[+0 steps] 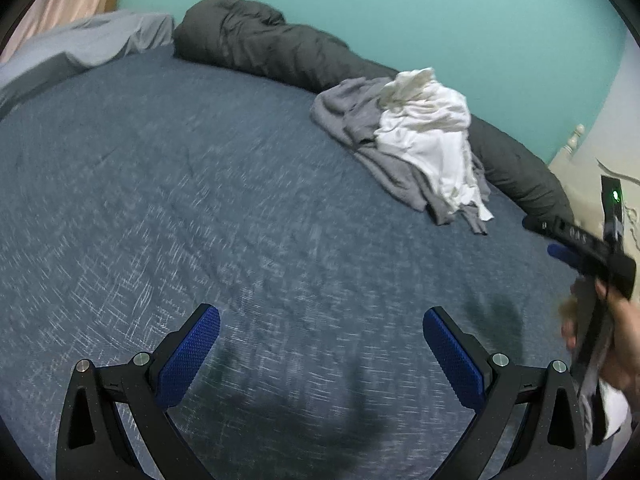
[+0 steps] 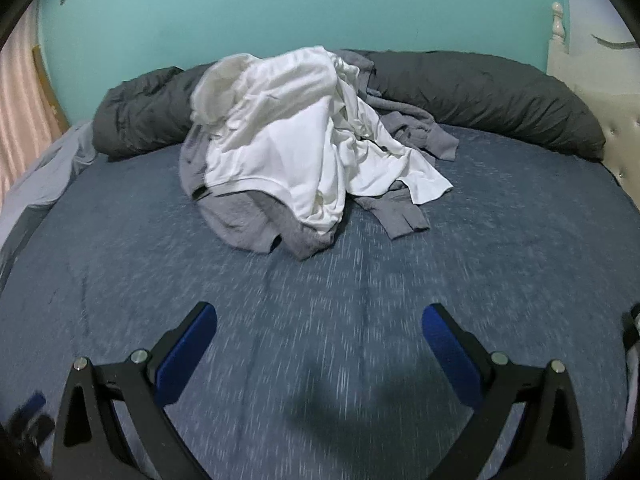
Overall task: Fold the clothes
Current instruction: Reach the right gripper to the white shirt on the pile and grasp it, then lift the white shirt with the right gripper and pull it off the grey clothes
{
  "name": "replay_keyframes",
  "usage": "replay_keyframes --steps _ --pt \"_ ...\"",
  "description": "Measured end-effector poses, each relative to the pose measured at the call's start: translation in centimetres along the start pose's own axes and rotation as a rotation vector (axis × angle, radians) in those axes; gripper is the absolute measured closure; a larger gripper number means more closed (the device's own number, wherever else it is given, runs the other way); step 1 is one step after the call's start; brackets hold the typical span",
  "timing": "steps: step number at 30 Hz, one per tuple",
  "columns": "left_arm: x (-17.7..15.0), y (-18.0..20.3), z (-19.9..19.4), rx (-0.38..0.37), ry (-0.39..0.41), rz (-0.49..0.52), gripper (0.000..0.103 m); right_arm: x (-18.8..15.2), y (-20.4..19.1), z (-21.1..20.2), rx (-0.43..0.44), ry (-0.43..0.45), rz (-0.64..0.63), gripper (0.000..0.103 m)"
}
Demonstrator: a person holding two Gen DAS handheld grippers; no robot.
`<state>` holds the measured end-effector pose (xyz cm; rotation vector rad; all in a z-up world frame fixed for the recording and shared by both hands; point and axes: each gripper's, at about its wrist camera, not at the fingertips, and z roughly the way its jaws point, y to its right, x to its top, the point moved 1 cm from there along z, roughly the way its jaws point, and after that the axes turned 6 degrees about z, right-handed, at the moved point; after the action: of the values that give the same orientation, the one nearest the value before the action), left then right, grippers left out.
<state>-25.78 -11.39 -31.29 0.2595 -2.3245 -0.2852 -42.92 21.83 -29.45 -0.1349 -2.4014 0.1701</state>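
A crumpled pile of clothes lies on the blue bed: a white garment [image 2: 288, 136] [image 1: 432, 136] heaped on top of a grey garment [image 2: 248, 220] [image 1: 352, 120]. In the right wrist view the pile sits straight ahead, well beyond my right gripper [image 2: 320, 320], which is open and empty over the bedspread. My left gripper [image 1: 320, 320] is open too, with nothing between its blue pads; the pile lies far off to its upper right. The right gripper's body [image 1: 580, 248], held by a hand [image 1: 616, 344], shows at the right edge of the left wrist view.
A blue bedspread [image 2: 500, 264] [image 1: 160, 200] covers the bed. A dark grey rolled duvet [image 2: 480, 88] [image 1: 260, 40] runs along the teal wall behind the pile. A light grey pillow [image 1: 92, 36] lies far left. A cream headboard [image 2: 612, 120] stands at the right.
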Motion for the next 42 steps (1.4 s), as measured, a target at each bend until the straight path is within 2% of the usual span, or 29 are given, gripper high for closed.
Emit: replay_keyframes --steps 8,10,12,15,21,23,24,25,28,32,37,42 --pt "0.6 -2.5 2.4 0.006 -0.013 -0.038 0.0 3.0 -0.4 7.7 -0.017 -0.025 -0.03 0.002" --pt "0.8 -2.9 2.7 0.007 -0.015 -0.045 0.0 3.6 -0.8 9.2 -0.015 -0.021 -0.044 0.01" --pt "1.1 -3.3 3.1 0.007 -0.017 -0.051 0.0 4.1 -1.2 10.6 -0.015 -0.016 -0.055 0.013" --pt "1.5 -3.9 3.6 0.007 -0.021 -0.06 0.0 5.0 -1.8 12.8 -0.014 -0.009 -0.065 0.033" --pt "1.2 -4.4 4.4 0.016 -0.038 -0.07 0.0 6.1 -1.8 16.4 -0.015 -0.038 0.0 0.038" --pt "1.0 -4.5 4.5 0.015 -0.042 -0.069 0.0 6.1 -2.1 17.1 -0.013 -0.046 -0.015 0.048" --pt "1.0 -4.5 4.5 0.013 -0.041 -0.067 0.0 6.1 -2.3 17.5 -0.011 -0.05 -0.023 0.061" --pt "1.0 -4.5 4.5 0.013 -0.039 -0.066 0.0 6.1 -2.6 17.7 -0.008 -0.051 -0.04 0.079" --pt "1.2 -4.6 4.4 0.017 -0.031 -0.066 0.0 6.1 -3.3 17.8 -0.005 -0.046 -0.085 0.098" --pt "1.3 -4.7 4.3 0.018 -0.027 -0.069 0.0 5.6 -3.6 16.2 0.027 -0.016 -0.105 0.1" --pt "1.2 -4.7 4.2 0.012 -0.029 -0.072 0.0 4.2 -2.9 12.2 0.125 0.012 -0.12 0.1" --pt "1.3 -4.6 3.7 0.006 -0.016 -0.072 0.0 0.1 -2.7 6.9 0.234 -0.023 -0.166 0.1"
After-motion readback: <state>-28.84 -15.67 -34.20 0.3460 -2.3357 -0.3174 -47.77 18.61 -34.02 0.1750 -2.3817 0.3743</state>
